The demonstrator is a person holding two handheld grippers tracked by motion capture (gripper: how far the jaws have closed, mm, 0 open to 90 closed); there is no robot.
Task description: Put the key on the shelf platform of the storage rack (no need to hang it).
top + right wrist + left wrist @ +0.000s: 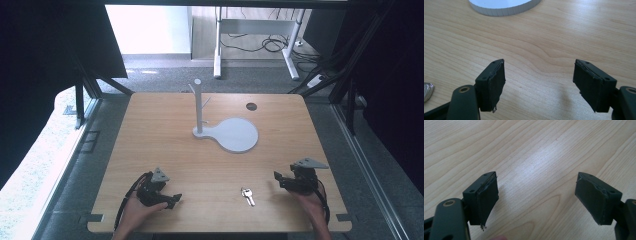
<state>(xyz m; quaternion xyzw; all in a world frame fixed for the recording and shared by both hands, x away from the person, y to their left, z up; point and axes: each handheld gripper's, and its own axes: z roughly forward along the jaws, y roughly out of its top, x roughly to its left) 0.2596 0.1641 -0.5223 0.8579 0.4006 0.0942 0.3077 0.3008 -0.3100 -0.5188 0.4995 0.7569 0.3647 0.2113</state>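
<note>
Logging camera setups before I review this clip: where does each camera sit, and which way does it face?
High view: above the person's side, looking forward and down on the table, stand and key; both hands and grippers show, left gripper, right gripper.
Left gripper view: rides the left gripper, looking along its open fingers at bare wood.
Right gripper view: rides the right gripper, facing the stand's base; key at left edge.
Shared: high and right gripper views both show key and stand.

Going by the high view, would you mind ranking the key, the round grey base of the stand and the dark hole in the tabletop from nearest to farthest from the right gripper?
From the right gripper:
1. Key, just to its left on the near part of the table.
2. Round grey base, farther up, mid-table.
3. Dark hole, near the far edge.
</note>
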